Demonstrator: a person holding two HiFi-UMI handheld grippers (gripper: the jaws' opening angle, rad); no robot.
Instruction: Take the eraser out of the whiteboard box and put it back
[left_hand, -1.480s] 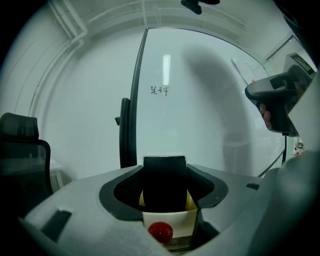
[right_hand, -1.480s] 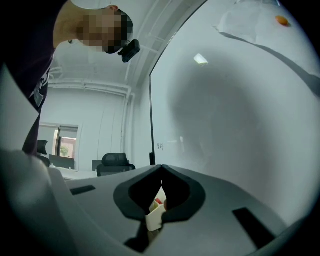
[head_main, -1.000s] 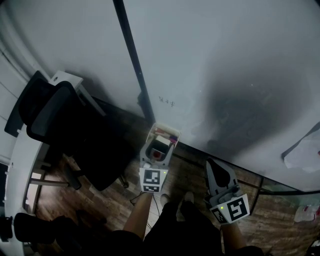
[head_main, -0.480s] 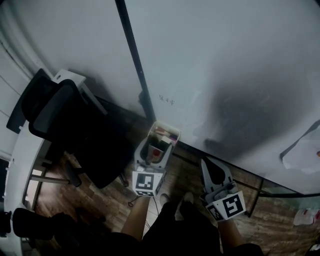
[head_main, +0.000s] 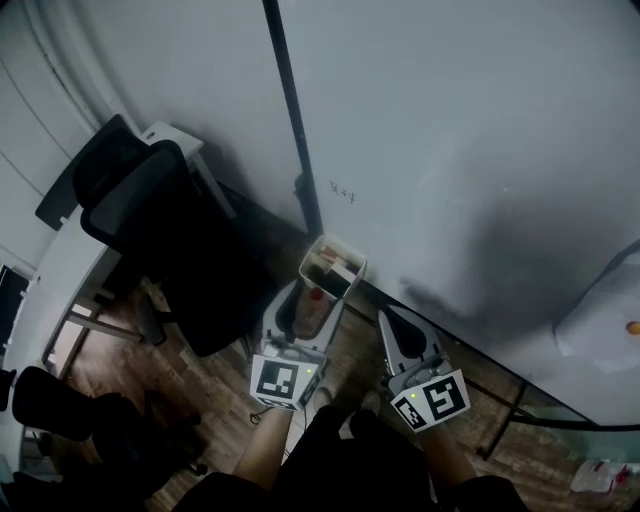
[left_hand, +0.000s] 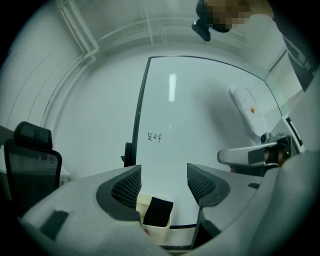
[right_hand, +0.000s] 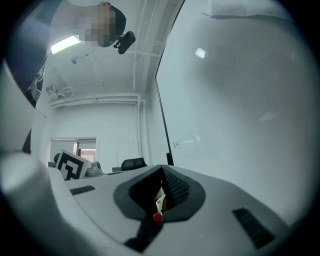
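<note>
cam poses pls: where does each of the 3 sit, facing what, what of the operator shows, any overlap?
Head view: on the person's head, facing steeply down at the foot of the whiteboard; shows left gripper, right gripper, a forearm.
Left gripper view: rides that gripper, faces the whiteboard; own jaws apart, just eased in slightly, gripping nothing; box with eraser ahead.
Right gripper view: looks along its shut jaws beside the whiteboard; left gripper's marker cube shows.
Shared: whiteboard in all; box in head and left gripper views.

A black office chair (head_main: 150, 235) stands on the wooden floor (head_main: 215, 390) beside a curved white worktop (head_main: 55, 295); handwriting (head_main: 343, 193) marks the whiteboard (head_main: 450, 150).
</note>
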